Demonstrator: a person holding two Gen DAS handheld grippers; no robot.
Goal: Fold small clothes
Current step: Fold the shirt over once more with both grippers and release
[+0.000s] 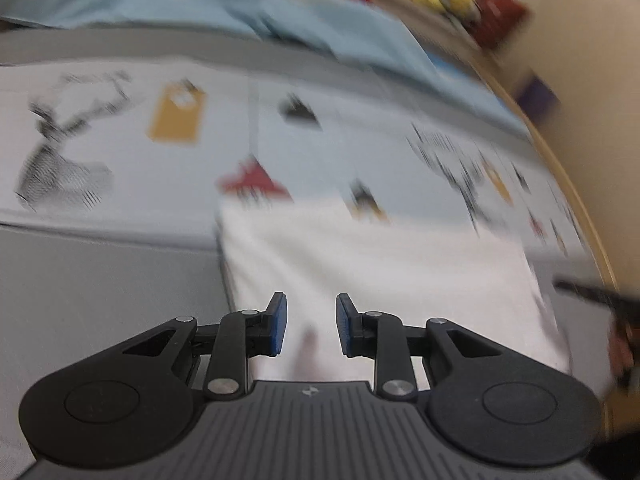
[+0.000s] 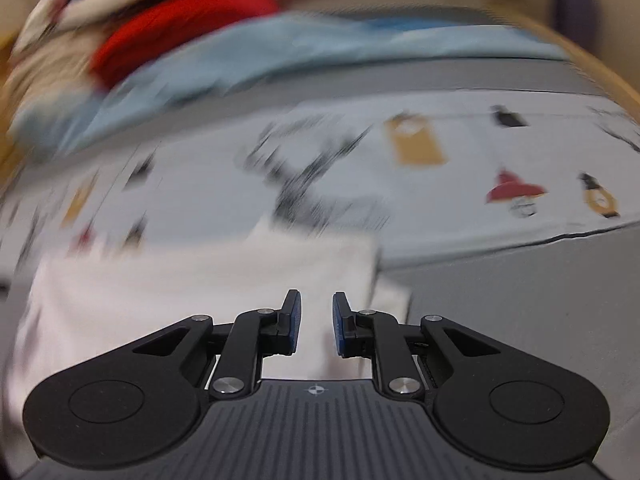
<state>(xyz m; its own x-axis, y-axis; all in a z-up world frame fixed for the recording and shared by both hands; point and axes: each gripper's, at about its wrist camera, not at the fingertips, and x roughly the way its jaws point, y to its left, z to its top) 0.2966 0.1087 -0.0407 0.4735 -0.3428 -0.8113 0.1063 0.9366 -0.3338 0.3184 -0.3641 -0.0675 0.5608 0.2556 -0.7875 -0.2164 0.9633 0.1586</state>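
A white printed garment [image 1: 320,168] lies spread on a grey surface, its near part folded so the plain white inside [image 1: 380,264] faces up. My left gripper [image 1: 311,326] is open, with nothing between its blue pads, over the fold's near left part. In the right wrist view the same garment [image 2: 400,184] lies ahead with the white fold [image 2: 200,280] in front. My right gripper [image 2: 316,322] is open and empty over the fold's near right corner. Both views are blurred by motion.
A light blue cloth [image 1: 240,8] and a red garment [image 2: 180,20] lie beyond the printed garment. The grey surface [image 1: 100,280] has a wooden edge [image 1: 560,168] on the right. Part of the other gripper [image 1: 616,320] shows at the far right of the left wrist view.
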